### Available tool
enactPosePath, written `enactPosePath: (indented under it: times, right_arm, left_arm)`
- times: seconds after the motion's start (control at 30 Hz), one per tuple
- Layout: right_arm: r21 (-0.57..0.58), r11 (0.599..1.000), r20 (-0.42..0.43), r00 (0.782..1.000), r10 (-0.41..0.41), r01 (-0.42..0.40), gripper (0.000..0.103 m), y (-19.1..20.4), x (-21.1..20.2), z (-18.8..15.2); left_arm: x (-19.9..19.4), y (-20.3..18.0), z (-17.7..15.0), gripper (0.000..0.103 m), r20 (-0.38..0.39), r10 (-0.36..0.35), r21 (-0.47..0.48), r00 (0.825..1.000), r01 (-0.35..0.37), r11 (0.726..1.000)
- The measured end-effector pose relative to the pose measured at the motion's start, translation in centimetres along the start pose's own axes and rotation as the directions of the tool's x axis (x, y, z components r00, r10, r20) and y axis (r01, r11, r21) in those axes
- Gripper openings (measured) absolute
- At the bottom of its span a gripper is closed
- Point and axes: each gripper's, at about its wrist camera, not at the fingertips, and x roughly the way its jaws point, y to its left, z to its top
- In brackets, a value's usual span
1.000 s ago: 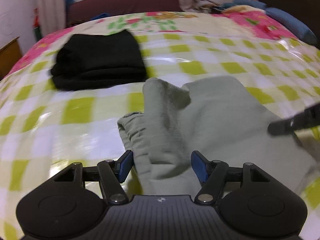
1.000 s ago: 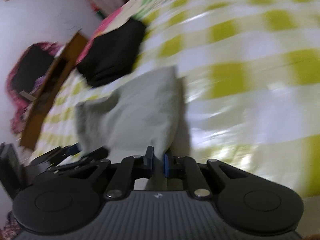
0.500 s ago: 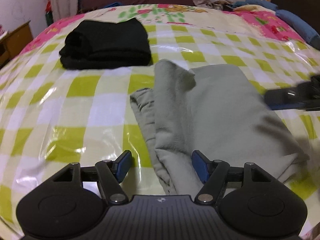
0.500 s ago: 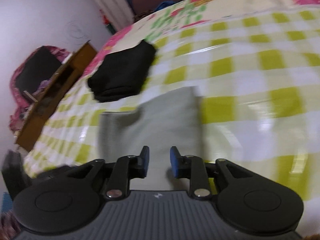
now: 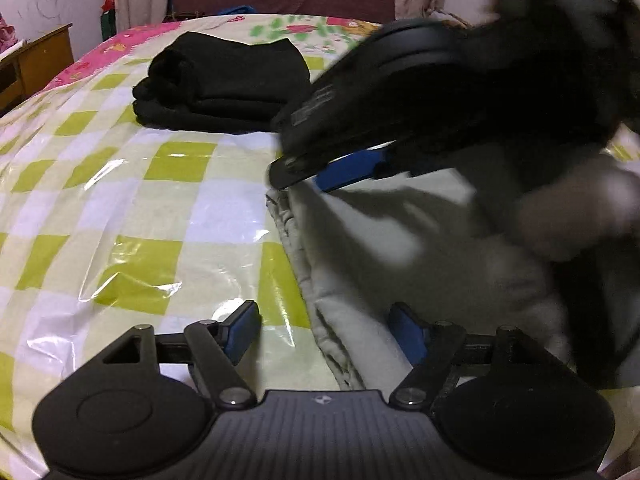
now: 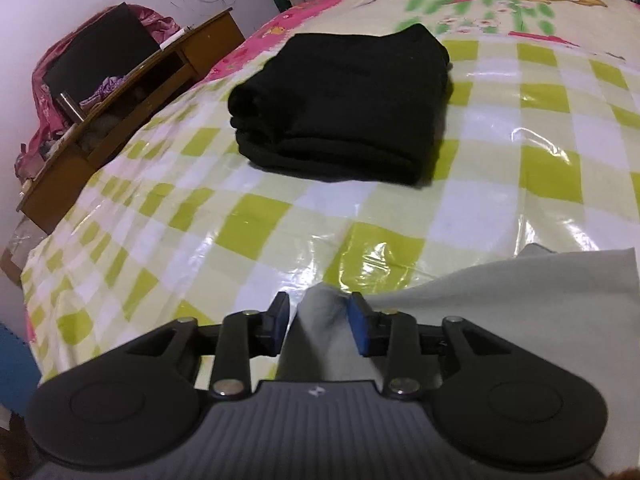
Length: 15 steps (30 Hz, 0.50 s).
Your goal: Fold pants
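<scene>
Pants (image 5: 400, 248), grey, folded, lying on checked sheet (image 5: 168, 208) near front edge. Left gripper (image 5: 326, 326) hovering with jaws released, straddling the folded edge. Right gripper (image 6: 316, 322) spread apart around a raised pants corner (image 6: 320, 312), not clamping. Black stack (image 6: 344, 104) resting well apart, beyond; wooden desk (image 6: 120, 108) standing beside bed.

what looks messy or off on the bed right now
The folded grey-green pants have an uneven left edge, layers bunched and stepped rather than flush. The folded black garment stack behind looks tidy. Nothing is spilled or damaged.
</scene>
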Motion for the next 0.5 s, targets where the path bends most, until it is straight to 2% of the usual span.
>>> enactPosePath:
  times: [0.13, 0.23, 0.3, 0.4, 0.5]
  right_arm:
    - [0.057, 0.998, 0.077, 0.997, 0.006, -0.010, 0.035, -1.5, -5.3, -1.9]
    - [0.040, 0.999, 0.113, 0.993, -0.040, 0.036, 0.035, -1.9, -9.0, -5.0]
    - [0.035, 0.996, 0.116, 0.989, -0.091, 0.088, 0.036, -2.0, -10.4, -7.2]
    - [0.081, 0.987, 0.064, 0.988, -0.142, 0.137, 0.037, -2.9, -11.1, -10.4]
    - [0.122, 0.982, 0.065, 0.986, -0.152, 0.144, 0.035, -3.4, -12.2, -12.8]
  left_arm:
    - [-1.0, -1.3, -0.3, 0.086, 0.033, 0.047, 0.049, 0.998, -0.049, 0.998]
    - [-1.8, -2.6, -0.7, 0.086, 0.052, 0.078, 0.097, 0.996, -0.083, 0.992]
    - [-2.3, -3.3, -1.1, 0.087, 0.048, 0.088, 0.107, 0.995, -0.092, 0.990]
    - [-2.9, -4.4, -1.8, 0.087, 0.043, 0.098, 0.123, 0.994, -0.102, 0.987]
    - [-3.3, -5.1, -2.3, 0.088, 0.038, 0.119, 0.149, 0.992, -0.124, 0.981]
